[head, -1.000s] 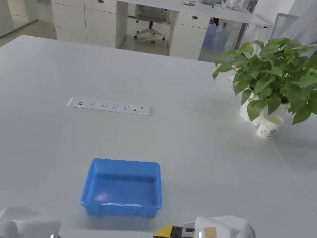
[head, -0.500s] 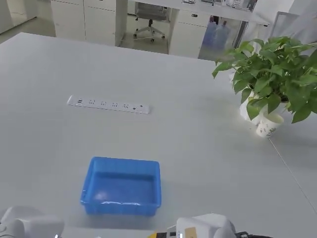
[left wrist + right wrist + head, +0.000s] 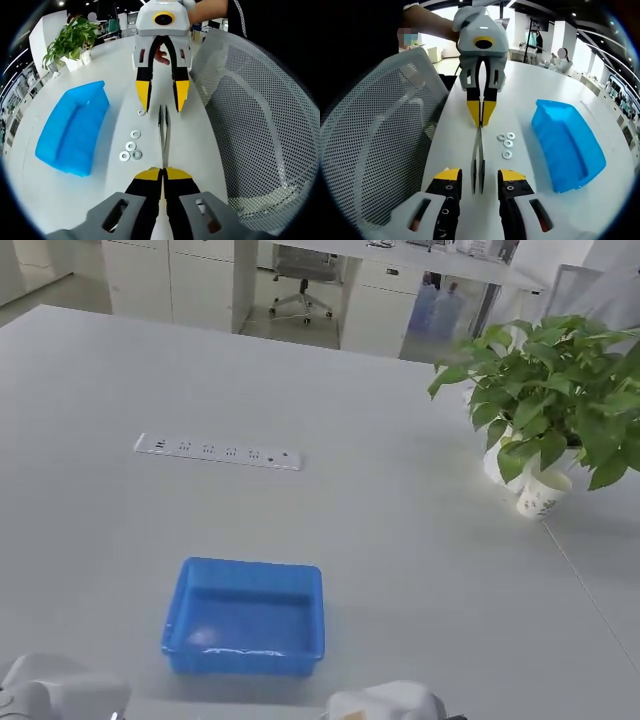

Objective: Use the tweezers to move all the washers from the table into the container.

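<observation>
Washers (image 3: 130,146), 5 of them from what I can count in the left gripper view, are small flat metal rings lying loose on the matte white table (image 3: 400,540). 3 are bunched in a tight little cluster and 2 are strung out beyond it, all sitting between the tweezers (image 3: 162,135) and the container (image 3: 72,130). None are in the container as far as I can see. The container is a shallow rectangular tray in glossy blue plastic with rounded corners, just beside the washers. The tweezers are thin, straight, shiny steel, lying along the table. The left gripper (image 3: 162,172) has its yellow-tipped jaws clenched tight on the joined end. The right gripper (image 3: 481,174) faces it from the other side with its jaws spread wide, 1 on each side of the 2 pointed prongs and not touching them. A chair with a grey mesh back (image 3: 375,150) sits right at the table edge. In the head view, farther off on the table, there's a long white power strip (image 3: 218,452) and a leafy green plant (image 3: 545,390) in a white pot.
</observation>
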`<state>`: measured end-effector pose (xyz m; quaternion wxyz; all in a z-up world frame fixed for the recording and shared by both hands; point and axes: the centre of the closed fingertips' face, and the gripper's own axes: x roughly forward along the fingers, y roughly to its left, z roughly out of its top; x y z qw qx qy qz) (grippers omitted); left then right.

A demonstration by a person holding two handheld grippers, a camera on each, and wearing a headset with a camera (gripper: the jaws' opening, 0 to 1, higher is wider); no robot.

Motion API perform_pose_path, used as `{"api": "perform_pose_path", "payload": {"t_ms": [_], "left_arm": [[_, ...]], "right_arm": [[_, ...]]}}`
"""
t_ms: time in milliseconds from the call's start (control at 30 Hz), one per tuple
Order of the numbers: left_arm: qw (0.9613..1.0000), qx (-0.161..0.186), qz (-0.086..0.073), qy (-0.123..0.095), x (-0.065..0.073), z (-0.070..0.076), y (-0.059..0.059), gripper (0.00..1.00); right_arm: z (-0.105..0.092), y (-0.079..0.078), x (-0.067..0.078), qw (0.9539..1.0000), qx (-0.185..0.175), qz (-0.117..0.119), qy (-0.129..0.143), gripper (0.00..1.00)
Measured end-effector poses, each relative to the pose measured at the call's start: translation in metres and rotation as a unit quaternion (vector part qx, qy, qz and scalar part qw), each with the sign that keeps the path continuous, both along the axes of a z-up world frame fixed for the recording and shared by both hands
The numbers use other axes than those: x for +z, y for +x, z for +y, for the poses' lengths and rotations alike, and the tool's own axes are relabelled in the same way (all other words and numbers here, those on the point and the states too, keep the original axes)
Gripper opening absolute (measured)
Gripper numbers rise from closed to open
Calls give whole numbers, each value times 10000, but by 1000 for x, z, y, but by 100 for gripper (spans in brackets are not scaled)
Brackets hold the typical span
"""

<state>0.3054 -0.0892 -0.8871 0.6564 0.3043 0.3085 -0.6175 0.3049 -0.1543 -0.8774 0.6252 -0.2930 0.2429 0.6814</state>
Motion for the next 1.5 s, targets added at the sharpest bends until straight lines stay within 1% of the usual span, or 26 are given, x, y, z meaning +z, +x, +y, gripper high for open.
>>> {"api": "perform_pose_path", "payload": {"t_ms": [233, 500, 700, 867, 1067, 1267, 1433, 1500], "left_arm": [[10000, -20, -2, 18, 4, 0, -1, 5], [9999, -54, -93, -7, 16, -2, 1, 5], [9999, -77, -138, -3, 23, -3, 1, 5], [9999, -55, -126, -29, 29, -5, -1, 5], [9997, -68, -210, -38, 40, -7, -1, 5], [9997, -108, -228, -62, 49, -10, -1, 5], [9996, -86, -239, -157, 57, -14, -1, 5], [9995, -108, -250, -143, 58, -15, -1, 5]], "right_arm": [[0, -1, -6, 9999, 45, -15, -100, 27], [0, 0, -7, 9999, 5, -24, -126, 25], [3, -1, -7, 9999, 2, -18, -106, 25], [6, -2, -6, 10000, 31, -6, -87, 23], [8, -1, -5, 9999, 41, -20, -133, 20], [10, -1, -3, 9999, 27, 4, -138, 19], [11, -3, -3, 9998, 26, 48, -176, 17], [11, -3, -3, 9998, 41, 48, -203, 16]]}}
